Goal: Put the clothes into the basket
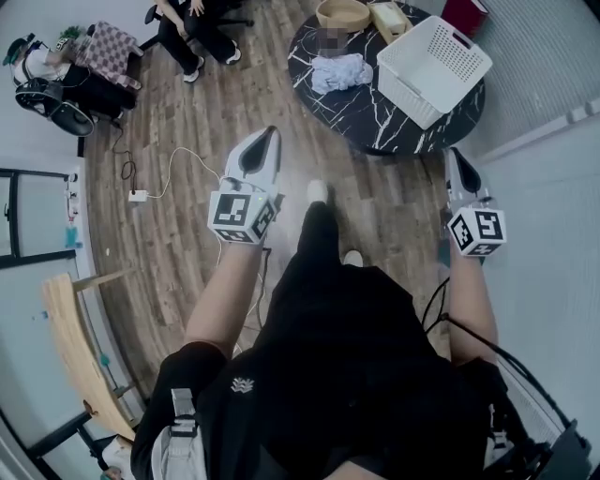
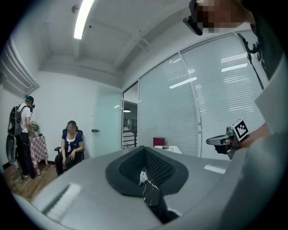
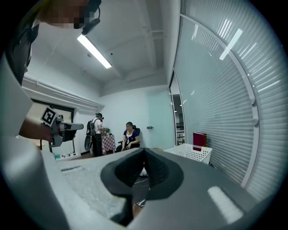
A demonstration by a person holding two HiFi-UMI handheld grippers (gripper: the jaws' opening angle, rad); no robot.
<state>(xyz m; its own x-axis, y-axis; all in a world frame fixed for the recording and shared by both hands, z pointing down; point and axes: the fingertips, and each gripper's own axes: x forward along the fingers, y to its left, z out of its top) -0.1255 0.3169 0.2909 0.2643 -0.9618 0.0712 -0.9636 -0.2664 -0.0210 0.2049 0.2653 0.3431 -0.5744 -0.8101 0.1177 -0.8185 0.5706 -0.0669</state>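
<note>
1. Head view: the wearer's dark-clothed torso and both forearms are filling the lower frame, and a white shoe [image 1: 318, 191] is showing on the wooden floor [image 1: 187, 272].
2. The left claw [image 1: 268, 139] is pointing level over the floor. The left gripper view is showing its jaws clenched, pads pressing together with nothing caught between them.
3. The right claw [image 1: 454, 157] is hanging well apart from the left one, close to the blinds. The right gripper view is showing its jaws clenched on nothing too.
4. A white power strip [image 1: 138, 196] is lying on the floor, left of the left claw, with a white cable running from it.
5. Farther ahead, a round black marble bench [image 1: 370, 117] is standing on the floor.
6. A crumpled pale blue cloth [image 1: 340, 72] is lying on the bench top, just beside the white basket [image 1: 431, 67] and outside it.
7. The basket is sitting at the bench's right side.
8. A round wooden bowl [image 1: 343, 14] and a small wooden box [image 1: 389, 19] are sitting at the bench's far rim, and a red box [image 1: 464, 13] is standing behind the basket.
9. Farthest off, one person [image 1: 192, 28] is sitting on a chair, while another person [image 3: 96, 132] is standing by a checked table [image 1: 105, 49].
</note>
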